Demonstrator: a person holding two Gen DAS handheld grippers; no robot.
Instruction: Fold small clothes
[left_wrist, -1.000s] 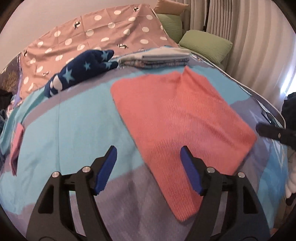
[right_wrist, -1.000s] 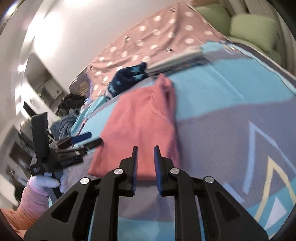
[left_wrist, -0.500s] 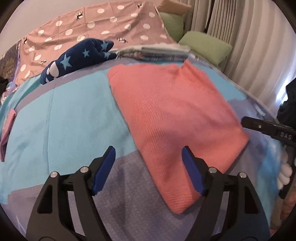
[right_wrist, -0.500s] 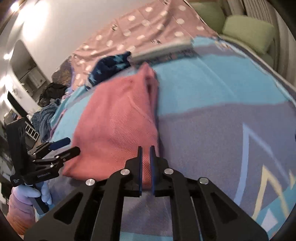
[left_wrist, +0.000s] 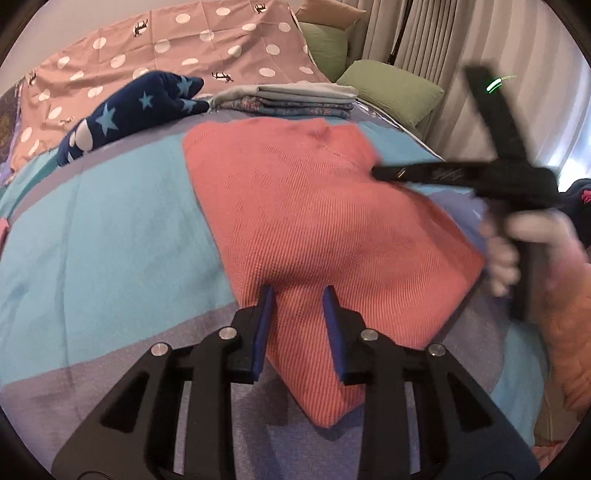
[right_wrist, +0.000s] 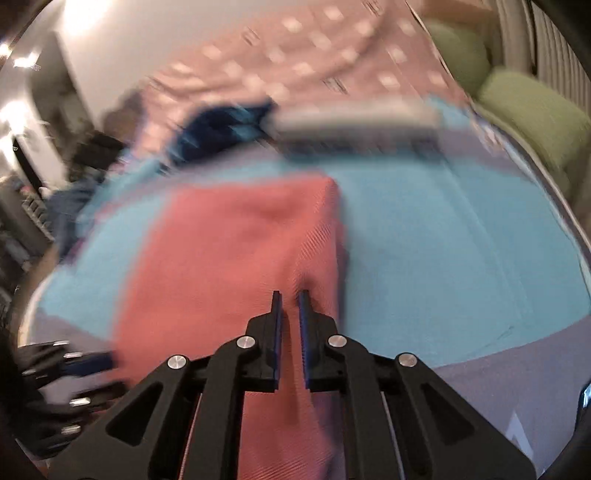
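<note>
The left gripper (left_wrist: 298, 291), wide before, is now closed further, pinching the coral cloth (left_wrist: 314, 206); the right gripper (right_wrist: 290, 295) is clenched on its far edge.

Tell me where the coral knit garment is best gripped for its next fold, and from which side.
Probably at its near edge, approached from the near side. The coral knit garment lies flat on the bedspread with a corner pointing toward the left gripper, whose jaws have just been closing around that edge. The right gripper, nearly shut, is over the same near end by the garment's right edge.
</note>
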